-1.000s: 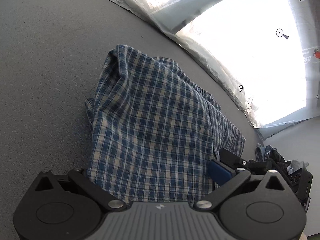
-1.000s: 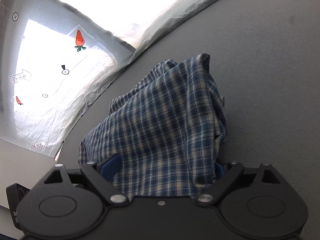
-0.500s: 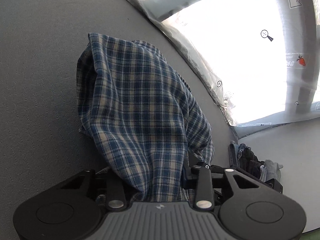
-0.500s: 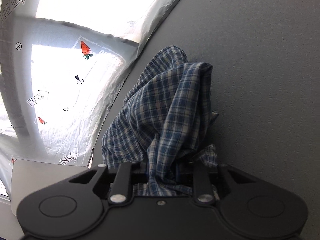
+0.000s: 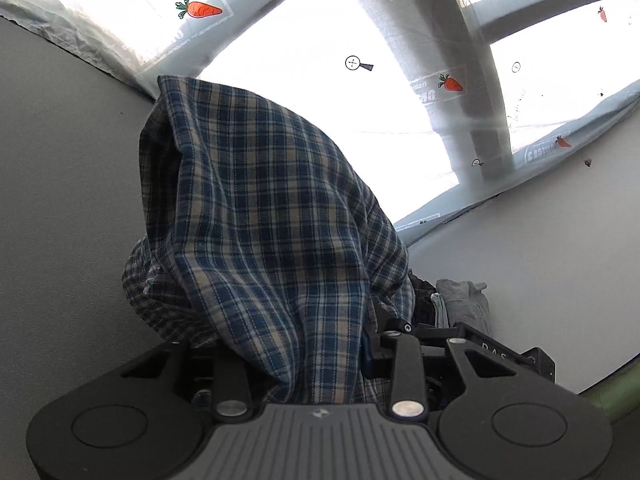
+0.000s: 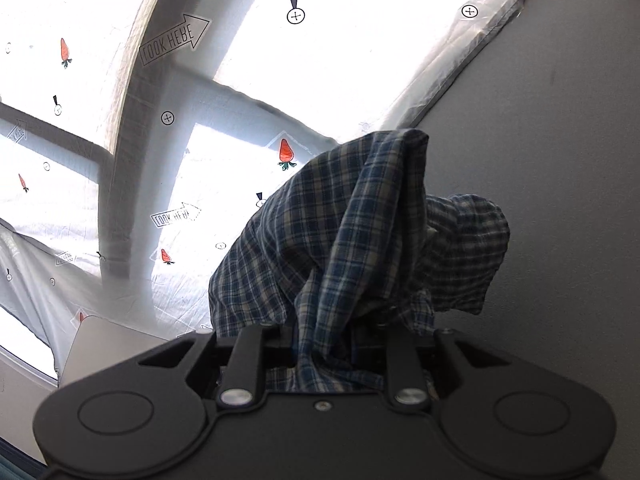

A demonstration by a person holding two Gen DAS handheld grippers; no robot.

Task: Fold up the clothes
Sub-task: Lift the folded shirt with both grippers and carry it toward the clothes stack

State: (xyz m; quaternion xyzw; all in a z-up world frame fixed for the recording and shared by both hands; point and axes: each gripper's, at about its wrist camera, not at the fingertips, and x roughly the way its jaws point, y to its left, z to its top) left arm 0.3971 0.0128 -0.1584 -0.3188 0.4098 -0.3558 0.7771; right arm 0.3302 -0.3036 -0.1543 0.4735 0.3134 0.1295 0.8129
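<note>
My left gripper (image 5: 308, 364) is clamped on a blue and tan plaid shirt (image 5: 264, 216), its fingers drawn close together with the cloth bunched between them. The shirt rises straight ahead of this tool and fills the middle of its view, lifted off the grey table (image 5: 60, 200). Just to the right of the fingers lies a small pile of dark and grey clothes (image 5: 460, 300). My right gripper (image 6: 328, 344) is likewise pinched shut on the plaid shirt (image 6: 360, 232), which drapes forward over it. Beyond both tools hangs a bright plastic sheet (image 6: 240, 60) printed with carrots and arrows.
</note>
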